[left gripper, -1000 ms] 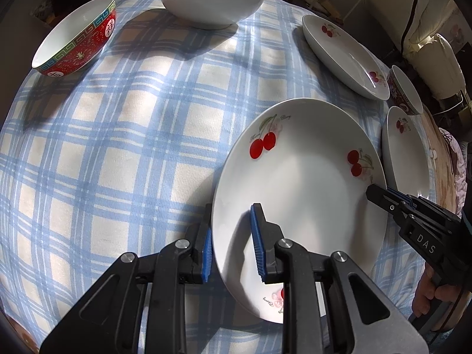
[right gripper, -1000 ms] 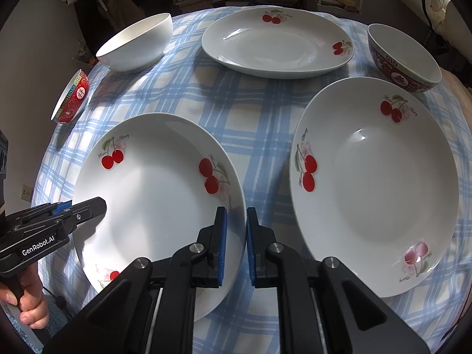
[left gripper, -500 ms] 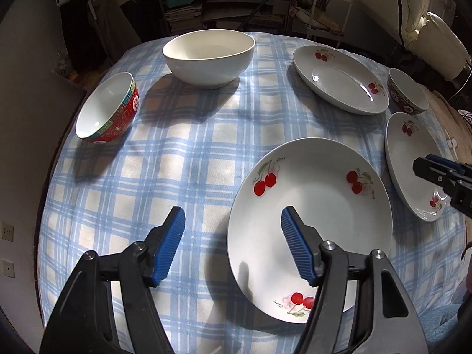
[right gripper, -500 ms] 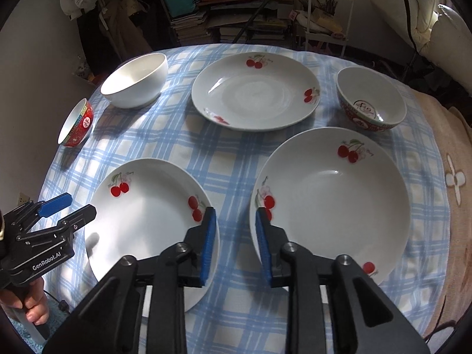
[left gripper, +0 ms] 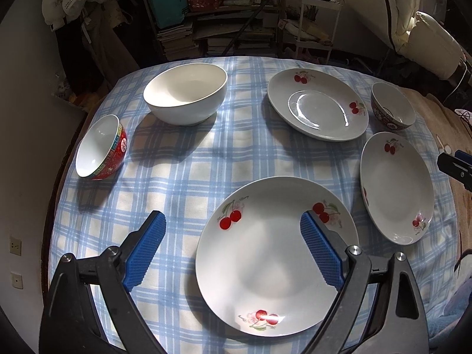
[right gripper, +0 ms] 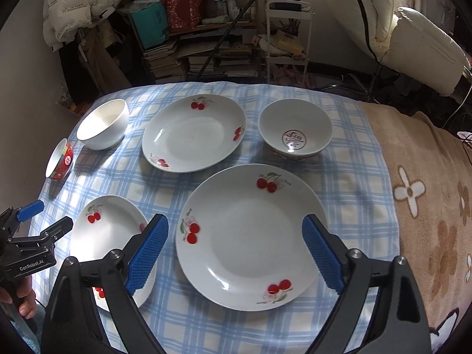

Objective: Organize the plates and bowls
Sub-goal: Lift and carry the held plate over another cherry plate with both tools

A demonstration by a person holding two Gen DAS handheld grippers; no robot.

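A: While both tongs hang above the blue-checked tablecloth point(left gripper: 183, 183), what's around?
B: Left gripper point(left gripper: 233, 250): near cherry-print white plate point(left gripper: 274, 253) below its right pad; plain white bowl point(left gripper: 185, 93) and tilted red-rimmed bowl point(left gripper: 101, 147) beyond, apart.
A: Right gripper point(right gripper: 236, 250)?
B: Large cherry plate point(right gripper: 250, 236) between its pads, untouched.
A: Jaws?
B: Both just opened wide, holding nothing.

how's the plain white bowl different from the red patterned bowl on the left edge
The plain white bowl is larger and white outside; the red patterned bowl is smaller, with a red outside and a coloured rim band. The white bowl sits nearly upright, the red one tips sideways. Both are empty, white inside, on the checked cloth.
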